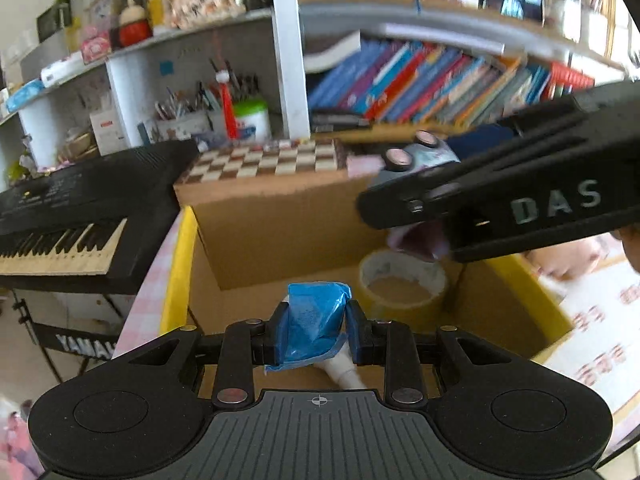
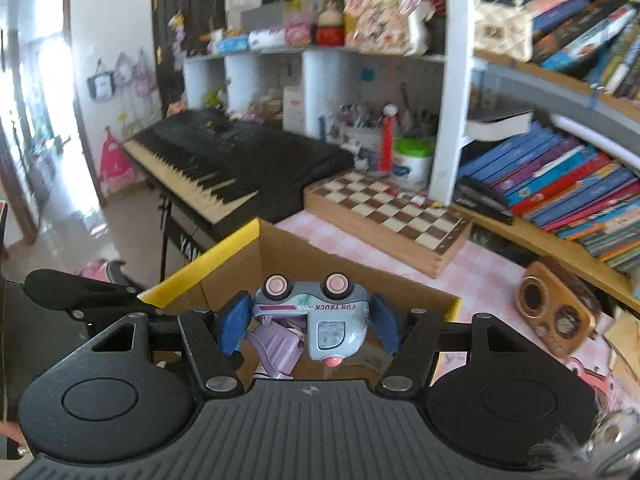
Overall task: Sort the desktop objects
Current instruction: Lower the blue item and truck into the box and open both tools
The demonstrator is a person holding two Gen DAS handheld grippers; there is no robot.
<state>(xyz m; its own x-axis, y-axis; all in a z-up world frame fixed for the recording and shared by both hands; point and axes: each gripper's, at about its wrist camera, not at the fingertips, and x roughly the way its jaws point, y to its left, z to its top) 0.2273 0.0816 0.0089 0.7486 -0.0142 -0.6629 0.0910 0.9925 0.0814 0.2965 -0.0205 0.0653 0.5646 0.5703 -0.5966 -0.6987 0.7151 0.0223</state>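
A cardboard box [image 1: 280, 236] with yellow-taped rims stands open on the pink-checked counter [image 2: 472, 268], the black keyboard [image 2: 224, 160] at its ten o'clock and the chessboard [image 2: 384, 212] at one o'clock. Both hands hang over the box's mouth. Inside, at the left gripper's one o'clock, a roll of tape [image 1: 402, 284] lies flat on the floor of the box.

The right gripper [image 2: 308, 324] has its jaws clamped on a toy truck [image 2: 320, 312], wheels up, its long axis running straight across from pad to pad. The left gripper [image 1: 312, 328] is clenched on a small blue-wrapped item [image 1: 316, 320] with a white end poking back towards the camera; what it is I cannot tell.

Each load sits dead centre in its own jaws, directly above the box, so I judge letting go is all that remains.
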